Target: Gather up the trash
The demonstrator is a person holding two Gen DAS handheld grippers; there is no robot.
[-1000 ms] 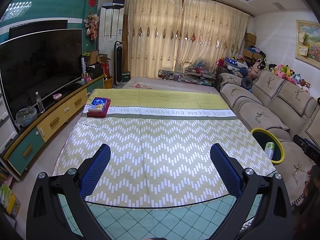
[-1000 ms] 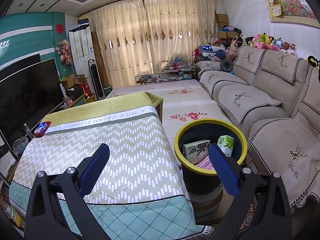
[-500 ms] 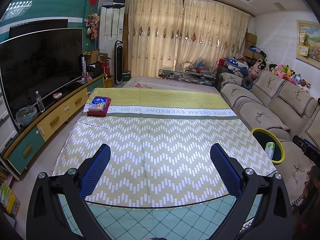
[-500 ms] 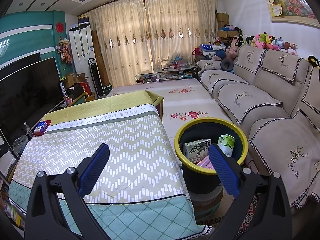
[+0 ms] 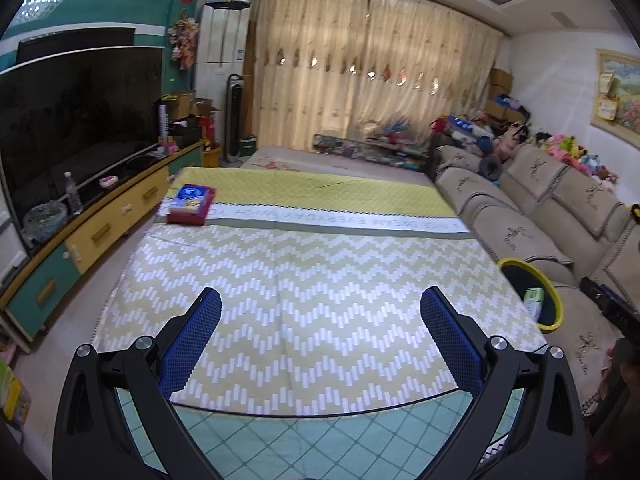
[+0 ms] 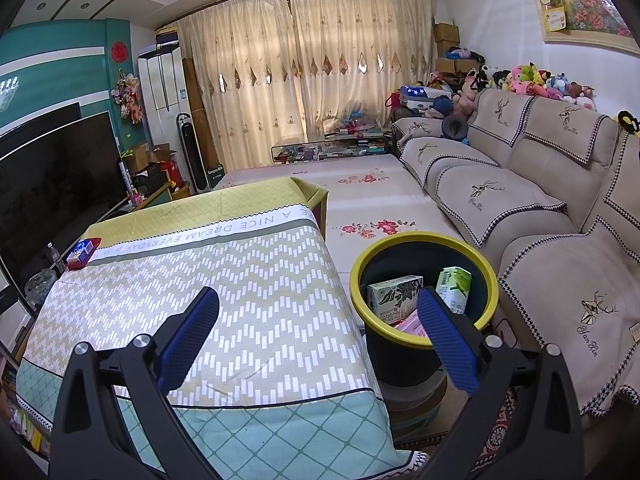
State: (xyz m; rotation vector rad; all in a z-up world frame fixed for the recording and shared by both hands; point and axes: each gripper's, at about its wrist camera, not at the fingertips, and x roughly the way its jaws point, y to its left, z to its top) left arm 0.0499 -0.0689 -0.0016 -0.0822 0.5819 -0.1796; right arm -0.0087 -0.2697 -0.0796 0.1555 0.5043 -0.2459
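Across the lower half of the left wrist view, the left gripper (image 5: pixel 320 332) was seen with its jaws spread wide and nothing held between the blue pads (image 5: pixel 192 344). Beneath it the table (image 5: pixel 320 280) lay under a chevron cloth. One item was noted on that cloth: a red tray (image 5: pixel 188 210) with a blue-and-white pack (image 5: pixel 192 195) in it, at the upper left of the frame, at the table's far corner and well apart from the gripper. Whether that pack counted as trash could not be told.

At the right edge of the same view the bin (image 5: pixel 554 304), yellow-rimmed, was partly seen just beside the table, against the sofa (image 5: pixel 520 216).

Low in the right wrist view, the right gripper (image 6: pixel 318 336) was likewise found wide open and empty, its right pad overlapping the bin (image 6: pixel 424 240) at lower centre-right. Inside the bin three things were made out: a leaf-printed box (image 6: pixel 394 298), a green-and-white carton (image 6: pixel 454 288) and a pink packet (image 6: pixel 412 325), partly hidden by the pad.

Progress was judged well advanced: several items were already binned and the cloth was otherwise bare. What was left appeared to be the tray's pack alone, if it was meant for collection. It would call for a long reach to the far corner, most likely by the left gripper.
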